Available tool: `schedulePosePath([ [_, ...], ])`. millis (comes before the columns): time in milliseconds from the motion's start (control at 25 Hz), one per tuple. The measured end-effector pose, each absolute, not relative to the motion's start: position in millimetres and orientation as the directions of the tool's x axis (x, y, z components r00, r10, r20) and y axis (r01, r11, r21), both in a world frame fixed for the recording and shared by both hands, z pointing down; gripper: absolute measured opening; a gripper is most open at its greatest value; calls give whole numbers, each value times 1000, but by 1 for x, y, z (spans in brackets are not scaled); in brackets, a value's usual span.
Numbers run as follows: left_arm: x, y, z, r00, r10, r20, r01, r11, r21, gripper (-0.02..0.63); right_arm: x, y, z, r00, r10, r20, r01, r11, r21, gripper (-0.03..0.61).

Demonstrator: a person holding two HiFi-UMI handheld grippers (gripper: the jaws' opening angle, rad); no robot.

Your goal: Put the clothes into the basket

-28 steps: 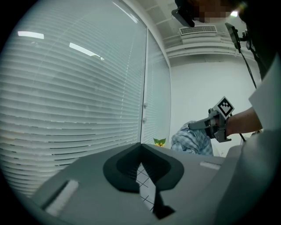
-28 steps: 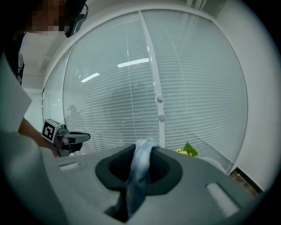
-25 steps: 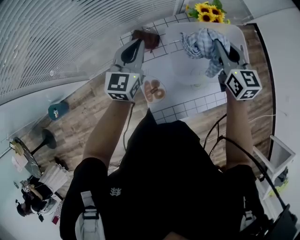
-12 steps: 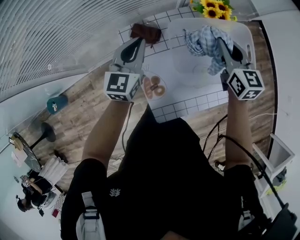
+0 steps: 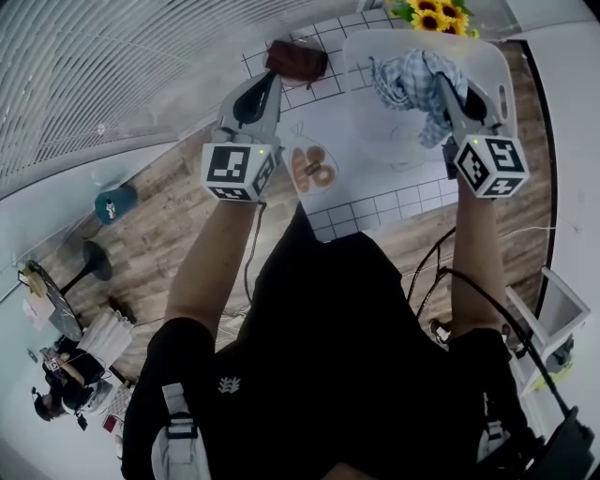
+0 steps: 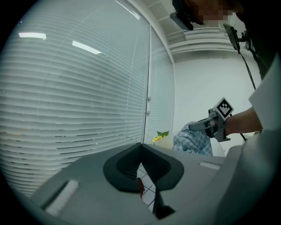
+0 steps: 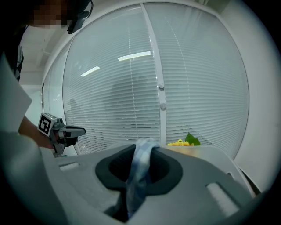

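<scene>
Right gripper [image 5: 439, 86] first: its jaws are nipped in close on the blue checked cloth [image 5: 408, 80], and the right gripper view shows a band of that fabric pinched between the two dark pads and trailing down below them. From the head view the cloth bunches up around the jaw tips and drapes off to the left and down, all of it inside the outline of the white basket [image 5: 354, 103]; whether its lowest fold touches the basket floor cannot be told. The basket sits on the tiled table [image 5: 375, 208], with sunflowers [image 5: 429, 14] just behind its far rim. Over to the left gripper [image 5: 271, 80]: jaws drawn together with nothing between them, only a thin sliver of tile showing through the seam in its own view. Its tips sit just beside the lower-left corner of the brown cloth [image 5: 296, 60], which lies on the table outside the basket, well apart from the checked one. Against a second ago, very little has moved: the pinch on the checked cloth is the same, the cloth still hangs over the basket, the left gripper stays near the brown cloth, and table and sunflowers have slid slightly toward the top edge of the head view.
</scene>
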State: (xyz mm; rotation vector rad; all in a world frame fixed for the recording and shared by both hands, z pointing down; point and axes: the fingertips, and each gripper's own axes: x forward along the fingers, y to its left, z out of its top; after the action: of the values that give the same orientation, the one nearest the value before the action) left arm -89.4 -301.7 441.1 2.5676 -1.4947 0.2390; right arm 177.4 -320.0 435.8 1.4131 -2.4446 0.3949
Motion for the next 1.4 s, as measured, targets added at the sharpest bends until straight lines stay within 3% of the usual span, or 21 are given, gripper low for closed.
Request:
schedulePosePath([
  [760, -87, -300, 437, 502, -839, 212, -863, -503, 55, 8, 176, -314, 462, -449, -755, 478, -882, 460, -102, 153],
  [960, -83, -303, 434, 505, -837, 209, -861, -507, 52, 6, 174, -313, 473, -446, -713, 540, -875, 473, -99, 246],
  [1200, -80, -299, 432, 508, -837, 204, -859, -509, 52, 8, 173, -302, 490, -432, -643, 633, -862, 500, -80, 261],
  [1400, -77, -298, 432, 512, -835, 201, -857, -512, 56, 8, 172, -300, 487, -461, -631, 624, -861, 488, -143, 261],
])
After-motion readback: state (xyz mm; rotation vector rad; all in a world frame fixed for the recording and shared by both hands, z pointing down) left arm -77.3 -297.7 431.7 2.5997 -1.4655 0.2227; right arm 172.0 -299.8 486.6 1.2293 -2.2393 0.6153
